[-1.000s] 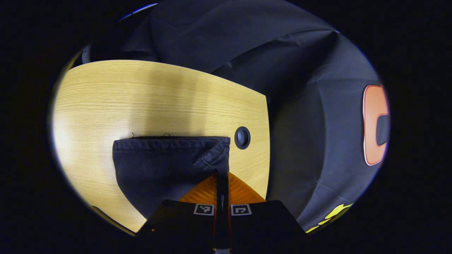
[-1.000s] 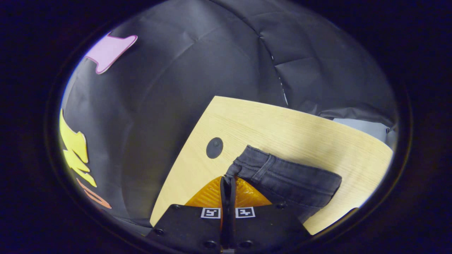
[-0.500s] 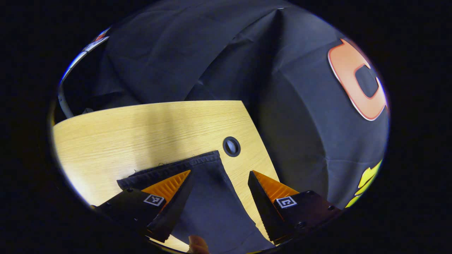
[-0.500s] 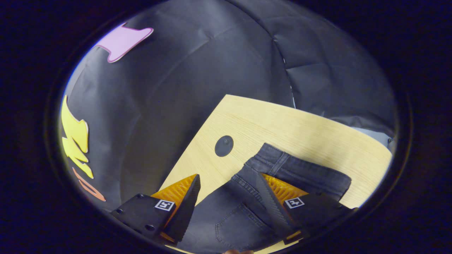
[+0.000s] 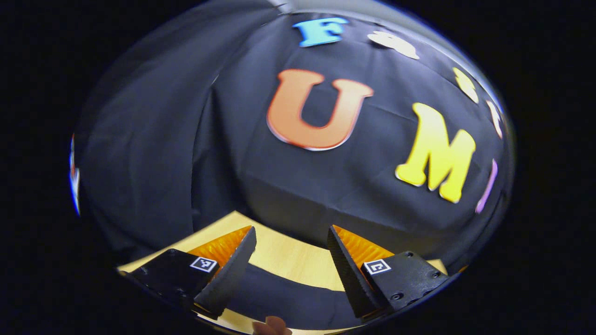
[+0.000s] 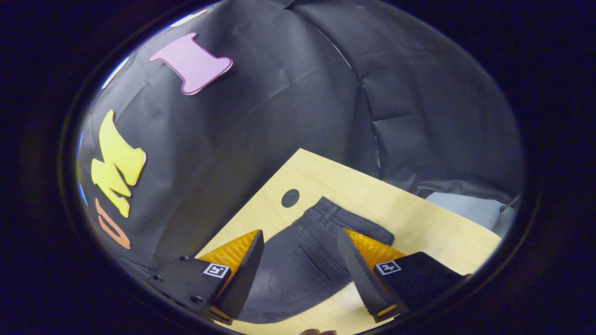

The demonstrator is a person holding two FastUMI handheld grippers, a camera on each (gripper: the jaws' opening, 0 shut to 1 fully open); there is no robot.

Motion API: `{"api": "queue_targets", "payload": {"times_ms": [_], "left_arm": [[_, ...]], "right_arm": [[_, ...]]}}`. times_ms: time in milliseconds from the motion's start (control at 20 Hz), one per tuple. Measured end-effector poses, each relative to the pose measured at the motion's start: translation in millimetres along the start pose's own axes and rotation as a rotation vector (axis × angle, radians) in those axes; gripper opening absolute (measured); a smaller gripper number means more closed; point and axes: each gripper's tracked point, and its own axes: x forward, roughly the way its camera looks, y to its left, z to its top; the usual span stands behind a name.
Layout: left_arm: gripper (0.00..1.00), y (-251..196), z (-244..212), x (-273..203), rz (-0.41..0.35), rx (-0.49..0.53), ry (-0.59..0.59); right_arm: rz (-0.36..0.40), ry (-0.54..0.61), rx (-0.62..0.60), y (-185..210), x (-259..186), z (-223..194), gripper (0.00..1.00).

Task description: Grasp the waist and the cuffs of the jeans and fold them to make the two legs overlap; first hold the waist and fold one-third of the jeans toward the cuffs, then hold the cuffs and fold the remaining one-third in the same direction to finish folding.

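Left gripper (image 5: 291,242): spread wide, nothing between the fingers, raised off the cloth. At the very bottom edge of the left gripper view, a fingertip (image 5: 271,324) of the person. Just beyond the fingers, dark jeans (image 5: 288,298) lying flat as a curved band across the wooden table (image 5: 288,253). Farther off, a strip of bare light wood, then the black booth wall (image 5: 153,139) hanging behind the table's far edge.

Right gripper (image 6: 300,244): likewise spread apart, empty, hovering above the garment. Between and below its fingers in the right gripper view, the jeans (image 6: 298,274) with a back pocket facing up, resting on the table (image 6: 419,218). Past the pocket, the waistband (image 6: 344,221) lying toward the far corner, close to a round dark grommet hole (image 6: 290,198) in the tabletop, not touching it. Beyond, the table's edges and corner, then the black booth wall (image 6: 288,93); at far right, a pale grey patch (image 6: 465,209) past the table, too indistinct to identify.
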Motion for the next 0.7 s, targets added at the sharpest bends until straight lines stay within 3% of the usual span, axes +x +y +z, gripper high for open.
{"api": "queue_targets", "payload": {"times_ms": [100, 150, 300, 350, 400, 500, 700], "left_arm": [[0.98, -17, 7, -23, -0.049, 0.093, -0.021], [0.99, -22, 0, -35, -0.058, 0.121, -0.042], [0.99, -45, -4, -81, -0.072, 0.202, -0.117], [0.99, -53, -7, -92, -0.073, 0.229, -0.125], [1.0, -73, -15, -109, -0.118, 0.214, -0.106], [0.99, -98, -36, -133, -0.182, 0.19, -0.046], [0.99, -127, -47, -148, -0.244, 0.215, -0.007]], "right_arm": [[-0.003, 0.001, 0.028, -15, -15, -8, 0.92], [-0.002, 0.01, 0.065, -22, -18, -12, 0.98], [-0.04, 0.057, 0.146, -54, -12, -32, 0.98], [-0.047, 0.073, 0.162, -61, -8, -38, 0.91], [-0.048, 0.089, 0.195, -63, -5, -45, 0.98], [-0.041, 0.117, 0.258, -64, 2, -51, 0.98], [-0.036, 0.162, 0.271, -65, 21, -61, 0.97]]}}
